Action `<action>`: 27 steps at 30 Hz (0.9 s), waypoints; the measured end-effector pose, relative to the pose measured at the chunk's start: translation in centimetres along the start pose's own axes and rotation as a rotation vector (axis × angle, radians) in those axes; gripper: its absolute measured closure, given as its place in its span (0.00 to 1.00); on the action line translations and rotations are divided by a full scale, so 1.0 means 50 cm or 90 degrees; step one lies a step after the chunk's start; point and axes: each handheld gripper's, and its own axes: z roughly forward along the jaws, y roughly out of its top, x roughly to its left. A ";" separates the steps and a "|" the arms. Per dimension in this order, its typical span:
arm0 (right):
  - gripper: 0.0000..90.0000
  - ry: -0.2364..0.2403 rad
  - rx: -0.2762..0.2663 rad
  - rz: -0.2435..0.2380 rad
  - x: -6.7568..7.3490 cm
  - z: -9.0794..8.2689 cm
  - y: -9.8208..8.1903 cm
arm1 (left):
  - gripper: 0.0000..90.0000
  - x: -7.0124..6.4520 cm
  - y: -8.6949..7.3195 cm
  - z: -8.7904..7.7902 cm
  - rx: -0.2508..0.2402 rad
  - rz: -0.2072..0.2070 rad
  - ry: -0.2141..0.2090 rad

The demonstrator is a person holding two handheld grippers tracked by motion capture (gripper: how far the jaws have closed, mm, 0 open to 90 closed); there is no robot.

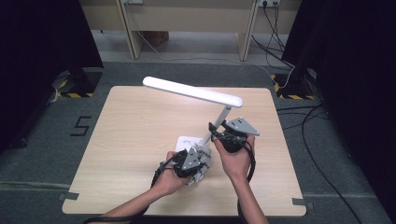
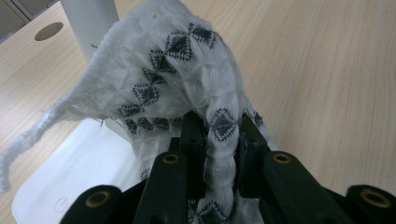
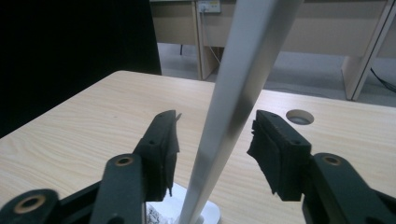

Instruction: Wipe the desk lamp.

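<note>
Clamping a white cloth beside the lamp's base, left tongs hold while right tongs straddle its stem, wide, untouching.

1. Your high view looks forward and down on the whole table from above your side.
2. Your left gripper view sits very close behind a patterned cloth, low over the table; which way it faces is hard to tell.
3. Your right gripper view looks along the table, close to the lamp pole.
4. All three share the white lamp base.
</note>
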 end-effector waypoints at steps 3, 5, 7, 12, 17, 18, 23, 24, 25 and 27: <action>0.62 -0.003 0.004 0.006 0.002 0.002 0.000 | 0.85 -0.001 -0.001 0.000 0.002 0.003 -0.002; 0.67 -0.012 0.010 0.014 0.004 0.002 0.000 | 0.86 -0.002 -0.002 0.000 0.002 0.004 -0.004; 0.69 -0.020 0.012 0.015 0.006 0.002 0.001 | 0.86 -0.003 -0.002 0.000 0.006 0.007 -0.005; 0.72 -0.040 0.020 0.012 0.010 0.001 0.003 | 0.86 -0.004 -0.003 -0.001 0.009 0.014 -0.008; 0.74 -0.051 0.024 0.032 0.017 0.001 0.004 | 0.86 -0.006 -0.004 -0.003 0.009 0.017 -0.009; 0.75 -0.058 0.023 0.037 0.020 0.002 0.004 | 0.86 -0.006 -0.004 -0.004 0.011 0.018 -0.010; 0.76 -0.067 0.025 0.047 0.026 0.002 0.004 | 0.86 -0.010 -0.007 -0.007 0.011 0.019 -0.012; 0.76 -0.074 0.025 0.047 0.028 0.002 0.004 | 0.86 -0.012 -0.008 -0.007 0.008 0.020 -0.010; 0.76 -0.074 0.025 0.047 0.028 0.002 0.004 | 0.86 -0.012 -0.009 -0.009 0.009 0.021 -0.010; 0.77 -0.080 0.025 0.050 0.031 0.003 0.004 | 0.86 -0.017 -0.011 -0.013 0.010 0.024 -0.013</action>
